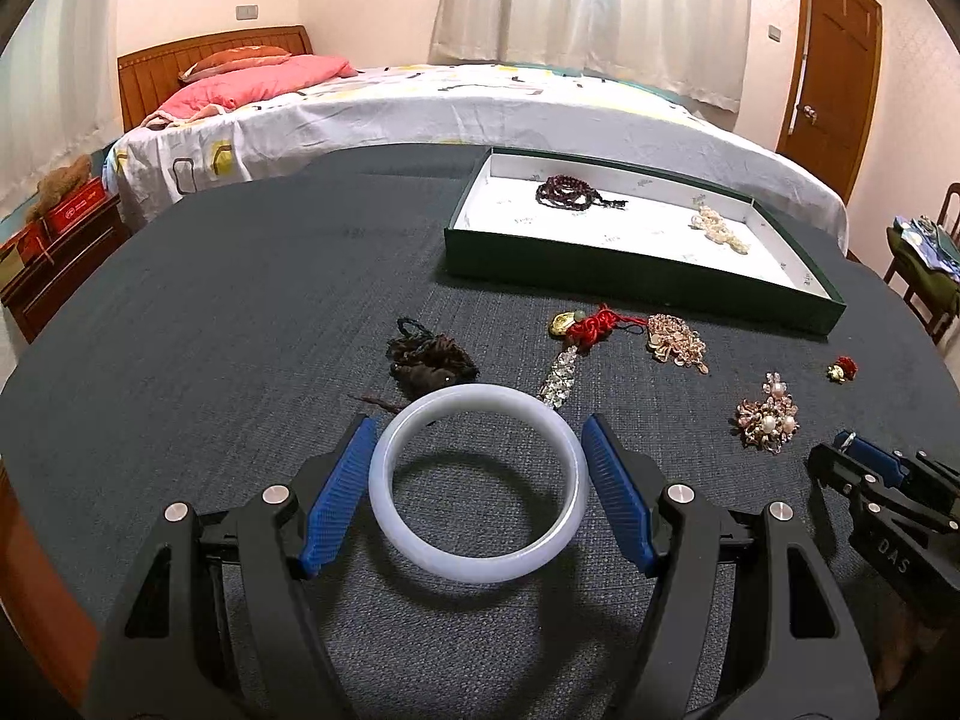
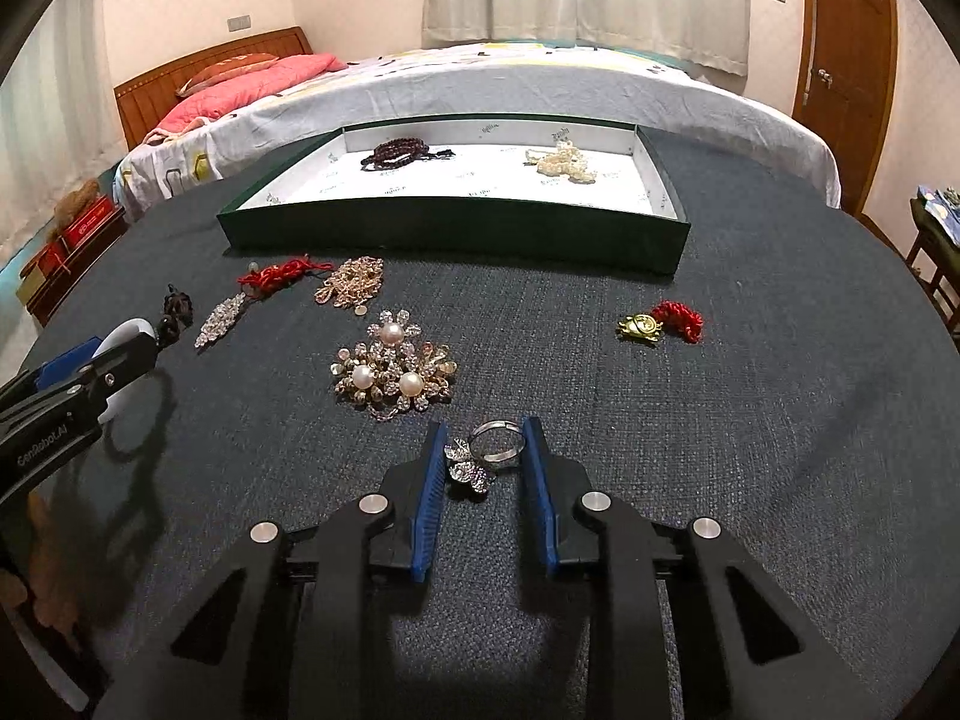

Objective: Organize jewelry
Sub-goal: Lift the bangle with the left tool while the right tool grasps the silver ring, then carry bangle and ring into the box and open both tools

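My left gripper (image 1: 477,426) straddles a white bangle (image 1: 478,483) on the dark cloth; the blue pads touch its sides, so it is shut on it. My right gripper (image 2: 485,429) straddles a silver crystal ring (image 2: 483,456); the right pad touches the band, the left pad the crystal head. The green box (image 2: 456,234) with white lining holds a dark bead bracelet (image 2: 396,153) and a pearl piece (image 2: 561,163). Loose on the cloth lie a pearl brooch (image 2: 393,369), a gold chain piece (image 2: 354,285), a crystal drop (image 2: 219,312), a red cord charm (image 2: 282,273) and a red-and-gold charm (image 2: 660,321).
A dark braided piece (image 1: 429,354) lies just beyond the bangle. The table (image 1: 240,300) is round with a dark cloth. A bed (image 1: 420,114) stands behind it, a chair (image 1: 924,264) at the right, a low cabinet (image 1: 54,258) at the left.
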A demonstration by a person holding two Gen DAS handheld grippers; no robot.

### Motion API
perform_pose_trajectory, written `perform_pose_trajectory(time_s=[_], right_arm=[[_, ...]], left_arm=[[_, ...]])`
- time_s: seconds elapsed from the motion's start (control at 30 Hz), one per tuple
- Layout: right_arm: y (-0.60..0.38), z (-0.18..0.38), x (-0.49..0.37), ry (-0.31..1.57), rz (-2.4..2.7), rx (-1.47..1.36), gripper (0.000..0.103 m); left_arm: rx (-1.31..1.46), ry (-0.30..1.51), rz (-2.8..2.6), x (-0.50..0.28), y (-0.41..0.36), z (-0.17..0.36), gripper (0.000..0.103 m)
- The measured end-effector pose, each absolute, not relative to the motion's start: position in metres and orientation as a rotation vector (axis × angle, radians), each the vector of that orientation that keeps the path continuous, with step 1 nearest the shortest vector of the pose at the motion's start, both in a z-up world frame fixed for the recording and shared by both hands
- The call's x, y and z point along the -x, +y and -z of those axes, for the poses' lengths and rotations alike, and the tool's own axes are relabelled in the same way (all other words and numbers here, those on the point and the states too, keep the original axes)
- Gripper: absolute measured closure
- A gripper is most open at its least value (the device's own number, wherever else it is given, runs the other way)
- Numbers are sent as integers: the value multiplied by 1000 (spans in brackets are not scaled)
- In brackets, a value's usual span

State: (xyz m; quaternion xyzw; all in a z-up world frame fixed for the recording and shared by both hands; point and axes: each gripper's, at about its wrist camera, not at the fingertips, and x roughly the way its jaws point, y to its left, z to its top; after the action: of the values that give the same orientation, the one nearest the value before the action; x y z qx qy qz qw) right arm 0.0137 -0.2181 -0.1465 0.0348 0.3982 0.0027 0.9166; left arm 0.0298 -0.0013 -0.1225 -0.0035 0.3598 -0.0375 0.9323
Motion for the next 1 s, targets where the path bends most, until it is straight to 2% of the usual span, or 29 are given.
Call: perform_pose_trajectory(time_s=[0.37, 0.63, 1.0], right_arm=[[-226, 141, -11, 807, 4, -91, 76], [-241, 106, -17, 726, 9, -103, 76], [-271, 58, -93, 590, 21, -77, 76]], left_arm=[[3, 735, 71, -30, 2, 119, 34], [5, 720, 93, -38, -2, 100, 34], [50, 663, 172, -118, -37, 58, 34]])
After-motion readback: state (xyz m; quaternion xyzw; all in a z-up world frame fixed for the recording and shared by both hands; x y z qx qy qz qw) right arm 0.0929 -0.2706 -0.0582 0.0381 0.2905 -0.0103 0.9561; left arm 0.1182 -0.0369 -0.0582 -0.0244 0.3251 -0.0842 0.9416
